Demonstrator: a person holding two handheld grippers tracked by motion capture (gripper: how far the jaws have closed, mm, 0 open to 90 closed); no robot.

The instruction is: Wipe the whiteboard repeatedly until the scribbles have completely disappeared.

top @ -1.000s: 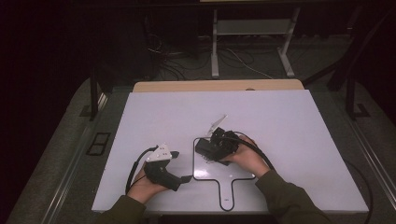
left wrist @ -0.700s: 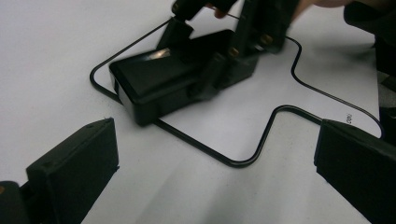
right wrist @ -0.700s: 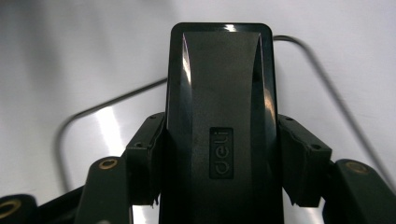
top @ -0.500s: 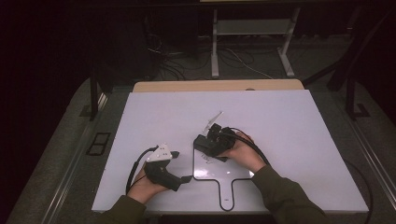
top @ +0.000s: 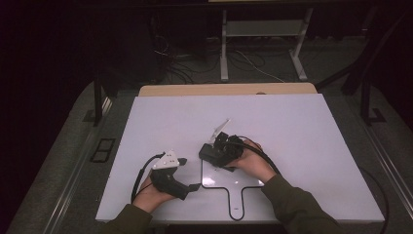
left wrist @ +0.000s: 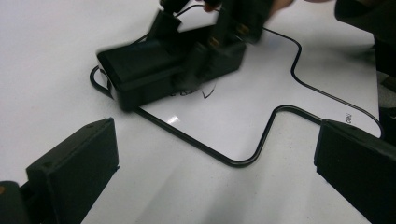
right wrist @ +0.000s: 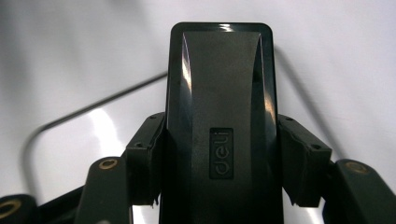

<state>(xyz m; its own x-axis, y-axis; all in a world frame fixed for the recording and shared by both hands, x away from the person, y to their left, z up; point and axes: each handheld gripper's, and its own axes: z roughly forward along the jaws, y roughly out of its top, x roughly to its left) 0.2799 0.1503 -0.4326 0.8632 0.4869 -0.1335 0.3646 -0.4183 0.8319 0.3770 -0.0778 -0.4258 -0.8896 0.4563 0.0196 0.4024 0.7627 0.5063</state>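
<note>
Right gripper [right wrist: 215, 186] jaws clench the black rectangular plastic eraser [right wrist: 219, 102], long axis toward twelve o'clock; left gripper [left wrist: 210, 172] released, well apart at its five o'clock.

Both forearms are covered by olive-green sleeves [top: 292, 204]. The left gripper [top: 191, 174] is built of black plastic, topped by a pale grey three-cornered plate dotted with small holes, and a black cable is trailed from it. Brass-coloured screws are set into the black jaws of the right gripper [right wrist: 224, 163].
</note>
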